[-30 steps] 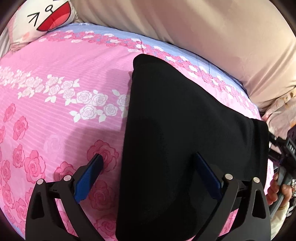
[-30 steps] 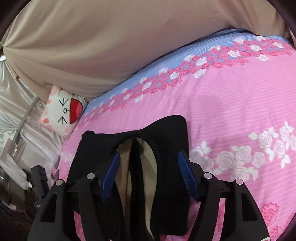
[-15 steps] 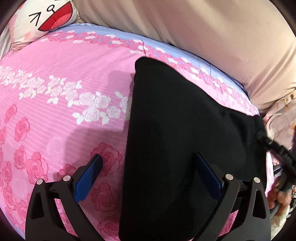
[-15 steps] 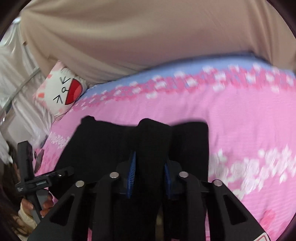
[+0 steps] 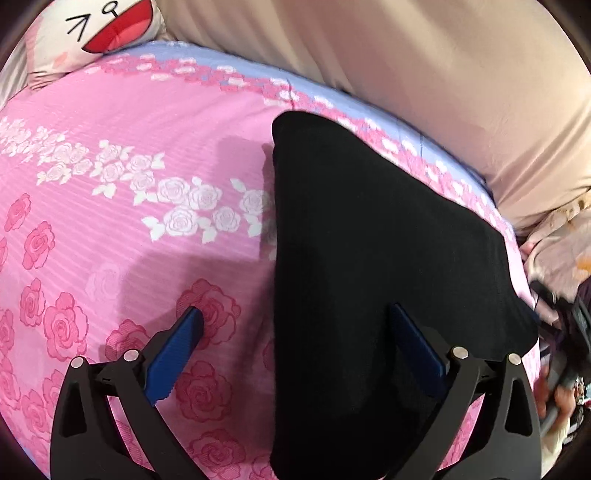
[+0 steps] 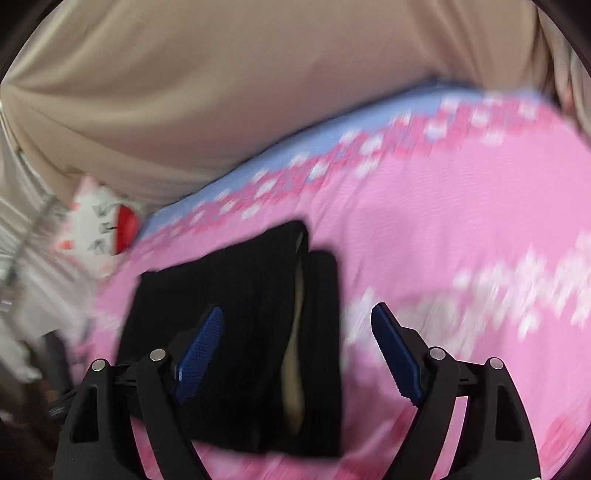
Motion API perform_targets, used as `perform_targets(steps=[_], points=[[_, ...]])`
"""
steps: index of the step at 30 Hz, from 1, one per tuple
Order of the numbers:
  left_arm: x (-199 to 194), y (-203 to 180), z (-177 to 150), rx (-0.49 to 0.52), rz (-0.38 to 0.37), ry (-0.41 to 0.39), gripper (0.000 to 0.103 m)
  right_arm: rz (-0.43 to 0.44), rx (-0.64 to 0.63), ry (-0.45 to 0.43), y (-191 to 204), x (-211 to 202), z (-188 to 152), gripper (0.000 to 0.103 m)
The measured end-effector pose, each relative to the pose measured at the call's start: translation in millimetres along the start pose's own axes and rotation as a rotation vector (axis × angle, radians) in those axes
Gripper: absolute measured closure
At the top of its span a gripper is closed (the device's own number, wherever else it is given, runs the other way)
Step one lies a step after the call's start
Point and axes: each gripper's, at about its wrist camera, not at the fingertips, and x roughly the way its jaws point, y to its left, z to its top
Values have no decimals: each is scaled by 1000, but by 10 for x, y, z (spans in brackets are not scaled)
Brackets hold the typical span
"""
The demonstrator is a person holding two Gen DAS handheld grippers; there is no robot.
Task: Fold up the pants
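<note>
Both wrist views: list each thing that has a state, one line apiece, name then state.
pants: folded, lying flat on the bed, pale lining showing at one end.
left gripper: open, over the pants' edge, gripping nothing.
right gripper: jaws opening, pants between them, not pinched.
bedsheet: spread smooth.
cushion: at the bed's far corner.

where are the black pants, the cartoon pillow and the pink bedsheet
black pants [image 5: 369, 258], left wrist view, middle of the folded cloth
cartoon pillow [image 5: 110, 33], left wrist view, its red mouth
pink bedsheet [image 5: 110, 258], left wrist view, bare rose print
</note>
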Motion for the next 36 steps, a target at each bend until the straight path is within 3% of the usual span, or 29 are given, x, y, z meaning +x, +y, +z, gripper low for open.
perform_targets(steps=[2, 4, 5, 6, 9, 10, 14, 16, 17, 18, 20, 22, 23, 24, 25, 27, 28, 30, 31, 33, 34, 35, 36], points=[[-4, -40, -34, 7, 9, -17, 5, 15, 37, 99, -80, 159, -162, 22], [6, -89, -51, 30, -18, -13, 7, -1, 11, 49, -63, 187, -274, 22], [13, -118, -45, 58, -57, -5, 14, 6, 13, 58, -36, 231, -303, 38], [35, -131, -19, 76, -102, 12, 47, 11, 36, 56, 3, 247, -311, 60], [12, -88, 211, 83, -202, 114, 67, 76, 46, 12, 183, 16, -253, 71], [-40, -57, 286, 80, -244, 132, 68, 103, 42, -5, 280, -128, -272, 71], [-295, 10, 380, 104, -335, 184, 64, 57, 27, -27, 427, -392, -568, 68], [-232, 2, 233, 117, -307, 221, 53, -11, 60, 18, 241, -258, -747, 61], [-157, -5, 157, 131, -264, 227, 49, -92, 101, 54, 37, -141, -883, 52], [-96, 2, 75, 143, -212, 229, 41, -34, 158, 4, -109, -202, -949, 52], [-156, 70, 1, 112, -202, 198, 39, -28, 230, -61, -159, -406, -965, 48], [-454, 59, 79, 123, -139, 107, 40, -166, 104, -229, 113, -808, -887, 49], [-649, 24, 146, 144, -111, 25, 39, -213, 34, -254, 256, -881, -844, 65], [-793, -21, 197, 164, -91, -32, 35, -248, -62, -261, 477, -916, -748, 93], [-954, -117, 282, 192, -71, -108, 30, -228, -119, -256, 654, -890, -642, 101], [-1075, -325, 433, 223, -63, -200, 25, -154, -201, -221, 911, -698, -445, 103], [-1030, -439, 523, 215, -60, -208, 23, -134, -244, -196, 1007, -554, -365, 103], [-792, -620, 653, 198, -86, -177, 13, -155, -316, -123, 1120, -114, -206, 103], [-542, -692, 709, 179, -57, -130, 11, -173, -330, -78, 1084, 133, -108, 103], [-28, -723, 750, 172, 31, -16, 11, -317, -307, -11, 789, 619, 25, 103], [278, -685, 730, 179, 95, 48, 10, -316, -261, 26, 602, 793, 87, 103], [477, -616, 699, 164, 132, 88, 9, -217, -157, 10, 390, 762, 135, 103], [595, -534, 670, 131, 104, 117, 9, -181, -103, 22, 340, 694, 139, 103]])
